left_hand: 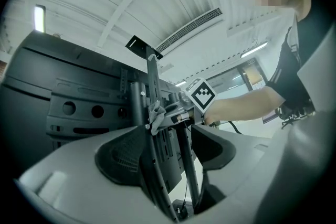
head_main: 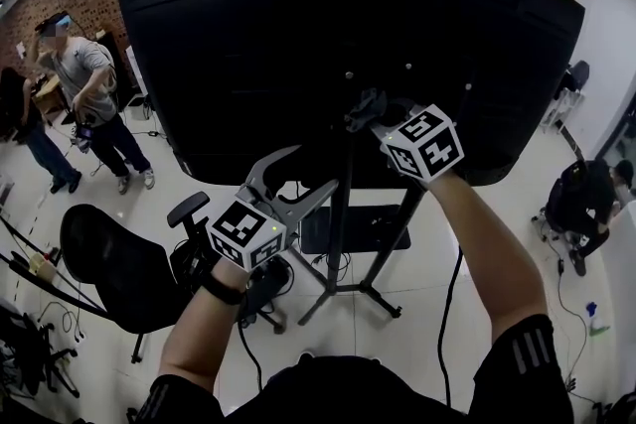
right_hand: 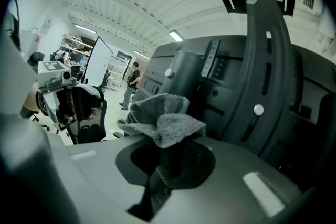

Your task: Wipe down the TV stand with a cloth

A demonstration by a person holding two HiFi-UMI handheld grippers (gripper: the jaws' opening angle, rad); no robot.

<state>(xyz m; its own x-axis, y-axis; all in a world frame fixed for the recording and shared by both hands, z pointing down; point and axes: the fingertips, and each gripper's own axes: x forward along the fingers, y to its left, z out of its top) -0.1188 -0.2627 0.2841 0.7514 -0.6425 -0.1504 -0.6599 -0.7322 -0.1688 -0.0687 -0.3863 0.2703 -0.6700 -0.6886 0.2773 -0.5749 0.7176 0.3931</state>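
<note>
While the right gripper (right_hand: 167,161) has its jaws clamped on a bunched grey cloth (right_hand: 164,122), I see the fabric puffing out above the pads, up against a dark upright of the TV stand (head_main: 341,213). That contact point is high on the stand, close behind the black back panel of the television (head_main: 298,35).

My left gripper (left_hand: 168,153) has its jaws spread apart and pinching nothing. The stand's posts show through the gap, and I cannot tell whether either jaw touches them. From the head view it sits lower and to the left of the right one, just beside the stand's pole.

Further out, a black office chair (head_main: 109,273) stands on the pale floor (head_main: 437,253) at left. A person (head_main: 89,84) stands near the brick wall.
</note>
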